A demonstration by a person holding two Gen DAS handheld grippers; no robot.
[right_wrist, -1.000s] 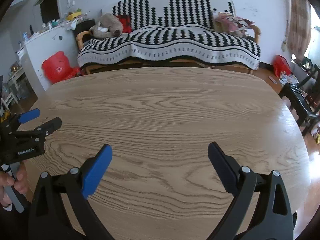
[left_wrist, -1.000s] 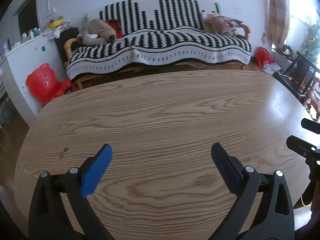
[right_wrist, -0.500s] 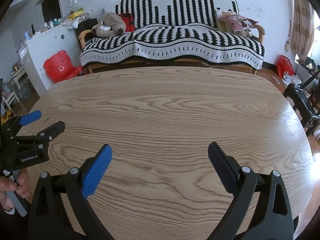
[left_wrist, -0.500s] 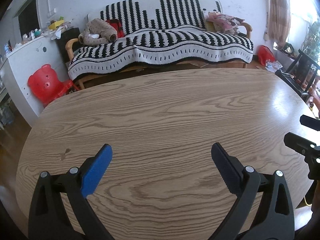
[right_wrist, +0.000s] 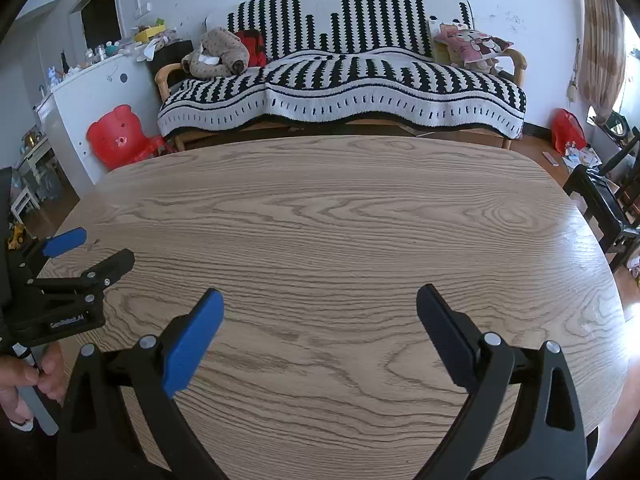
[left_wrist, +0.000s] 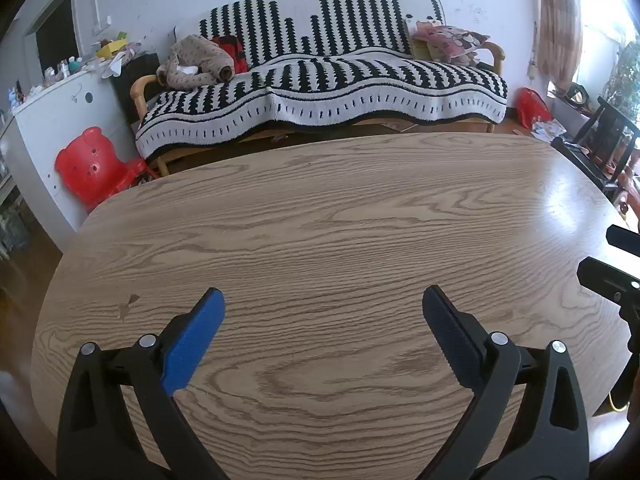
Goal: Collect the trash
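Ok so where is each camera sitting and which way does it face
Left wrist: on the left gripper, facing across the oval wooden table toward the black-and-white striped sofa; the right gripper's tips show at the right edge.
Right wrist: on the right gripper, same heading; the left gripper and the hand holding it show at left.
Shared: table, sofa, red bear-shaped chair.

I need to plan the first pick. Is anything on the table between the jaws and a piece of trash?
No trash shows on the wooden table, so nothing blocks. Left gripper and right gripper are open above bare wood.
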